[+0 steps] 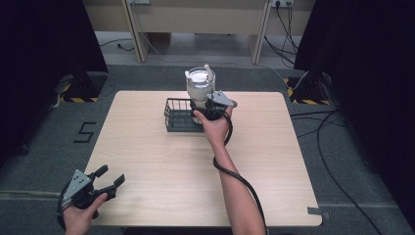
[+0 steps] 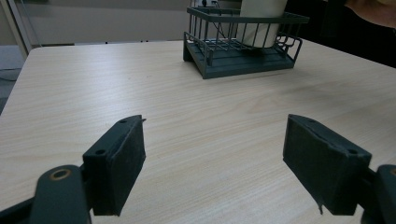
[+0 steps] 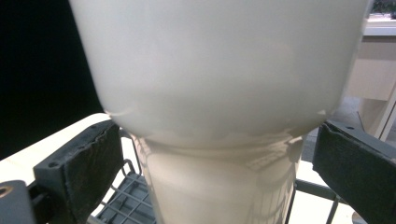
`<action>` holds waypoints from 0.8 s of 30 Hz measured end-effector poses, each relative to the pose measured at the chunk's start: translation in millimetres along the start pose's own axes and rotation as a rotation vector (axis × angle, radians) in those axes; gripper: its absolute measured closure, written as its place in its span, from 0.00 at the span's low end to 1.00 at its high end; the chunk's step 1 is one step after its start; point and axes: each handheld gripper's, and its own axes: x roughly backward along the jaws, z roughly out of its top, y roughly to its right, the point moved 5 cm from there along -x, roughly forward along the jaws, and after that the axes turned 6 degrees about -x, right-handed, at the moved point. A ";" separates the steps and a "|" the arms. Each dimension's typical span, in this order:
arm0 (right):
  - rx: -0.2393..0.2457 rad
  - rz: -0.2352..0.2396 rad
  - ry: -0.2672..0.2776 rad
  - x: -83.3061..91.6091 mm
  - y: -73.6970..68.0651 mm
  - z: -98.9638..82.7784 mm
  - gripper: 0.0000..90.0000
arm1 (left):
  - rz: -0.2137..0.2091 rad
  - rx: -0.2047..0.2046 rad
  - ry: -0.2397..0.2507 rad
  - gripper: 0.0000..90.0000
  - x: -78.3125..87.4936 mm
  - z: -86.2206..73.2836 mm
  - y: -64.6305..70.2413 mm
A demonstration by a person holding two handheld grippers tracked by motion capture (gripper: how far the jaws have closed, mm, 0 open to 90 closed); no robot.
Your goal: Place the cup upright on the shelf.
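Down at the near left corner of the table [image 1: 147,161], the left gripper [image 1: 108,179] sits in the person's left hand [image 1: 78,218], just over the table's edge. Its jaws stand wide apart with nothing between them; in the left gripper view only bare wood lies past the two pads [image 2: 122,161]. Further right and toward the far side, a dark wire basket [image 1: 177,117] rests on the tabletop, well apart from that gripper. A tall white cup [image 1: 199,84] with a clear lidded top stands upright at the basket's right end, its narrow base down inside the wire frame. The right gripper [image 1: 208,100] is up against the cup from the near right side, held by the right hand [image 1: 213,126]. In the right gripper view its jaws are spread on either side of the cup's narrow lower part [image 3: 219,186], with a gap showing on both sides, so they bracket the cup without clamping it.
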 end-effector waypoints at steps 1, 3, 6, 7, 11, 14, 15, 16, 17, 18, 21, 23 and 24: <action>-0.002 0.003 -0.001 1.0 -0.7 0.0 0.03 | 0.000 0.001 0.001 0.23 0.1 0.1 -0.1; 0.001 0.004 -0.001 3.4 -1.8 0.5 0.03 | 0.001 0.001 0.000 0.23 0.2 0.0 -0.2; 0.009 0.009 0.000 7.4 -3.4 1.2 0.03 | 0.001 0.001 0.001 0.23 0.2 -0.1 -0.2; 0.009 0.011 -0.002 8.9 -3.7 1.4 0.03 | 0.001 0.001 0.001 0.23 0.2 0.0 -0.2; 0.009 0.012 -0.004 14.8 -3.6 2.1 0.03 | 0.001 0.001 0.001 0.23 0.2 0.0 0.1; 0.018 0.013 -0.008 19.2 -2.9 1.4 0.03 | 0.001 0.001 0.001 0.23 0.1 0.1 0.0; 0.019 0.012 -0.009 21.3 -2.5 1.2 0.03 | 0.001 0.001 0.001 0.23 0.1 0.1 0.1; 0.019 0.012 -0.009 22.4 -2.2 1.2 0.03 | 0.001 0.001 0.001 0.23 0.1 0.1 0.1; 0.015 0.012 -0.009 24.6 -1.8 1.3 0.03 | 0.001 0.001 0.001 0.23 0.1 0.1 0.0; 0.013 0.013 -0.007 25.7 -1.6 1.5 0.03 | 0.001 0.001 0.001 0.23 0.1 0.0 0.0; 0.011 0.017 -0.003 31.3 -1.3 2.3 0.03 | 0.002 0.003 0.001 0.23 0.3 -0.1 -0.1; 0.012 0.020 -0.004 34.1 -1.3 2.3 0.03 | 0.003 0.003 0.001 0.23 0.6 -0.1 -0.1; 0.013 0.021 -0.004 35.6 -1.2 2.1 0.03 | 0.003 0.003 0.001 0.23 0.6 -0.1 -0.1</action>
